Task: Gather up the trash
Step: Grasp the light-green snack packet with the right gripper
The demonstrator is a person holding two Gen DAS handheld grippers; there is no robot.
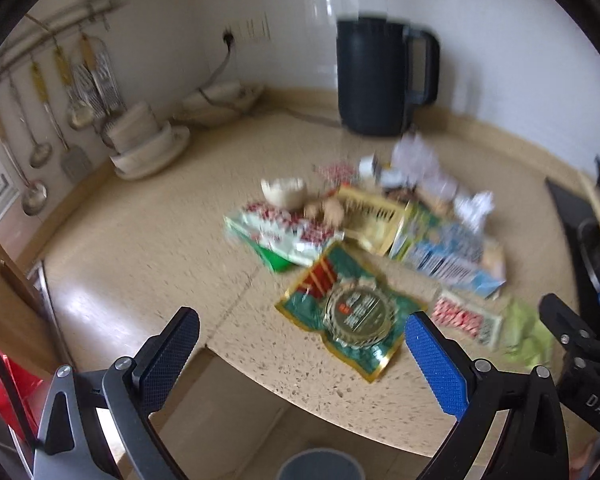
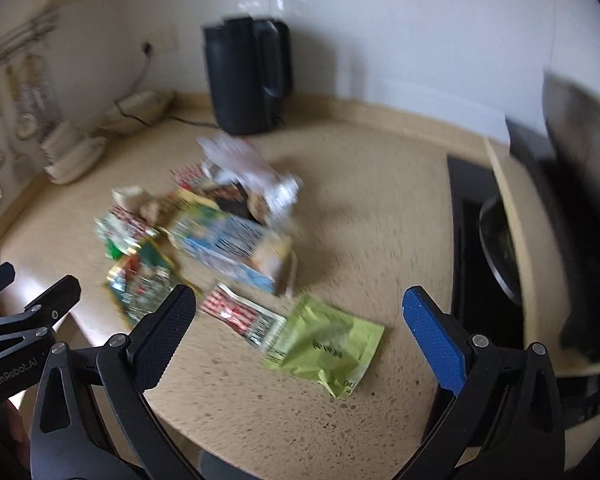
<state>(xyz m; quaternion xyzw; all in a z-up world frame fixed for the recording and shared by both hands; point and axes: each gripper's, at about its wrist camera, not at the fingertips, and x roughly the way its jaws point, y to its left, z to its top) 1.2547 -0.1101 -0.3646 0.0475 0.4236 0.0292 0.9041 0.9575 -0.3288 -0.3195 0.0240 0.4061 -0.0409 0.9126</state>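
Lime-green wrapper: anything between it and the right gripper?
Nothing visible. The right gripper is open, and the lime-green wrapper lies flat on the bare counter between its fingers, clear of the red-striped packet at its left edge.

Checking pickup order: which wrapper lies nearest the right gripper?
The light green wrapper, crumpled between the open right gripper fingers' line of view; the other wrappers lie farther left or back.

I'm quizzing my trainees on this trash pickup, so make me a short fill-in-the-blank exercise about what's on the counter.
1. The kettle by the wall is ____ in colour.
2. Both the left gripper and the right gripper are ____.
3. The wrapper nearest the right gripper is light ____.
4. The ladles hang on the ____.

Missing words: black; open; green; wall
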